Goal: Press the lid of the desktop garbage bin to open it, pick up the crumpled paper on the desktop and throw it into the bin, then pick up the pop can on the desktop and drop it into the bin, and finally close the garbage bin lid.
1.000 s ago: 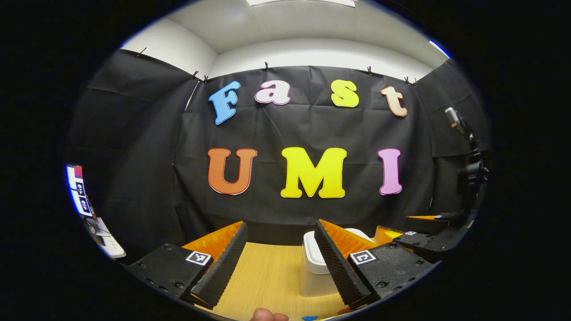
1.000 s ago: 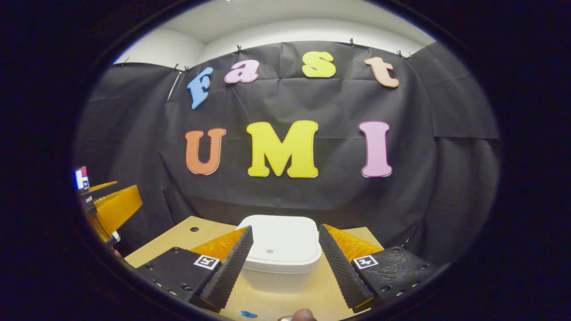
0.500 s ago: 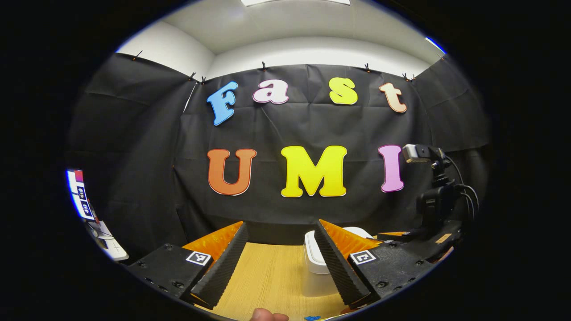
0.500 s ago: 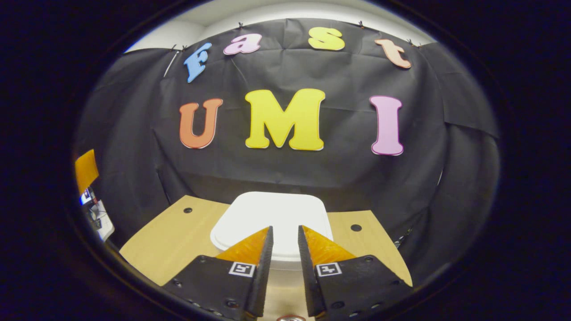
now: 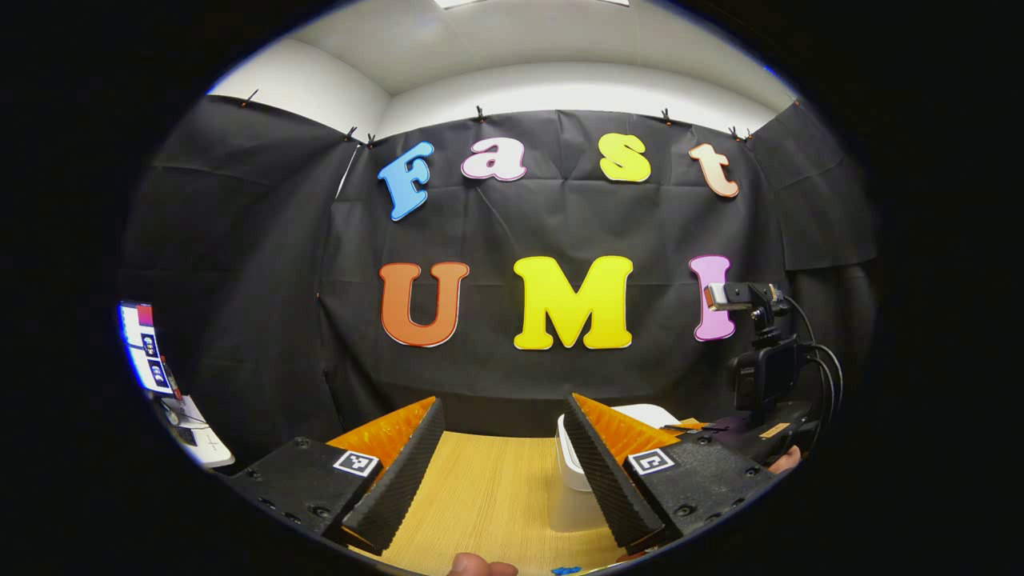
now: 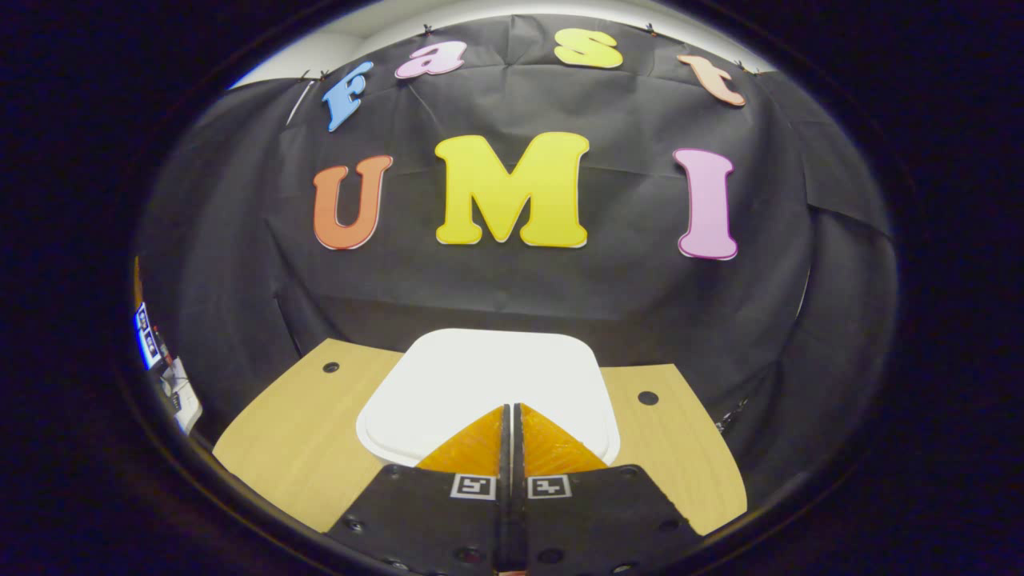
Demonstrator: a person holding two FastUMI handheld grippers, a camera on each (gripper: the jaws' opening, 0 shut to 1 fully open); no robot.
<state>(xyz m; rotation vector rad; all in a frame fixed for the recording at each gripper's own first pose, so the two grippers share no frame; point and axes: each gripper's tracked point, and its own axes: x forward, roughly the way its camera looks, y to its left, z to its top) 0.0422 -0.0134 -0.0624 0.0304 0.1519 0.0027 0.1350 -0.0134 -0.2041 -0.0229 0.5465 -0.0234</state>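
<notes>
Right gripper (image 6: 512,416) closed over bin lid (image 6: 480,376)

1. Recording booth in a lab or studio, not a home: creased black cloth wall (image 5: 560,232) is clipped up along its top edge and wraps three sides of the space.
2. Plain white room wall (image 5: 560,88) and ceiling show above the cloth, with a ceiling light panel at the top edge.
3. Light wood-grain desktop (image 6: 288,432) with round cable holes stands against the cloth, office-desk style.
4. Lit monitor screen (image 5: 142,348) stands at the far left, outside the cloth, with white desk gear below it; too small to identify.
5. Small camera on a black cabled mount (image 5: 760,352) shows at the right, typical data-capture kit.
</notes>
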